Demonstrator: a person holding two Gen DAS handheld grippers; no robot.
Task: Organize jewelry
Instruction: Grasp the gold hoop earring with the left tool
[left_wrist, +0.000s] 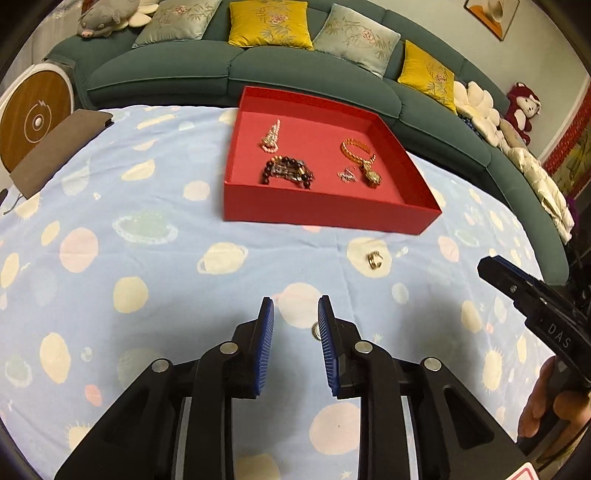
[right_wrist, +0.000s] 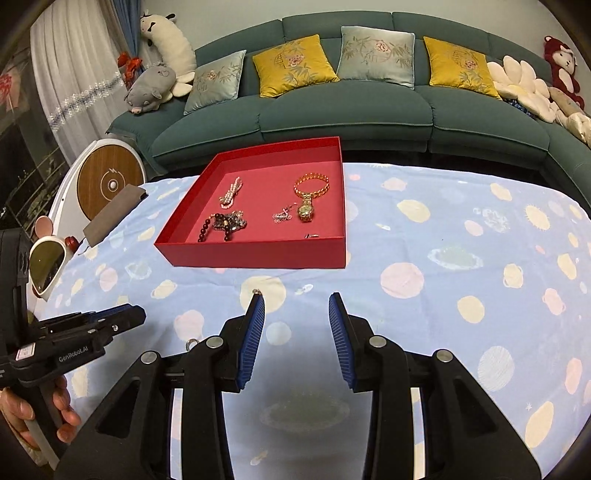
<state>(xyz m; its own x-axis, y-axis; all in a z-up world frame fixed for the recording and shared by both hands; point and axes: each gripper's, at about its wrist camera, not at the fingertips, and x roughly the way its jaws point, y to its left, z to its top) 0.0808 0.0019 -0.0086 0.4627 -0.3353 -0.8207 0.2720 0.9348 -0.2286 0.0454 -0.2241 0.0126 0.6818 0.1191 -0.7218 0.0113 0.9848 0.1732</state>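
Note:
A red tray (left_wrist: 325, 212) (right_wrist: 255, 254) lies on the blue planet-print cloth. It holds a pearl piece (left_wrist: 271, 137) (right_wrist: 231, 194), a dark bead bracelet (left_wrist: 288, 170) (right_wrist: 223, 223), a small silver piece (left_wrist: 347, 176) (right_wrist: 282, 216), a gold bracelet (left_wrist: 355, 149) (right_wrist: 312, 184) and a gold watch (left_wrist: 372, 176) (right_wrist: 306, 211). A gold ring (left_wrist: 374, 259) lies on the cloth in front of the tray. A small silver ring (left_wrist: 316, 330) (right_wrist: 191, 344) lies by my left fingers. My left gripper (left_wrist: 295, 317) is open and empty. My right gripper (right_wrist: 295, 310) is open and empty.
A green sofa (right_wrist: 347, 118) with cushions and plush toys runs behind the table. A brown pouch (left_wrist: 59, 147) (right_wrist: 114, 214) lies at the cloth's left edge. White sunglasses (right_wrist: 46, 266) sit at far left. A round wooden-faced device (left_wrist: 33, 118) stands left.

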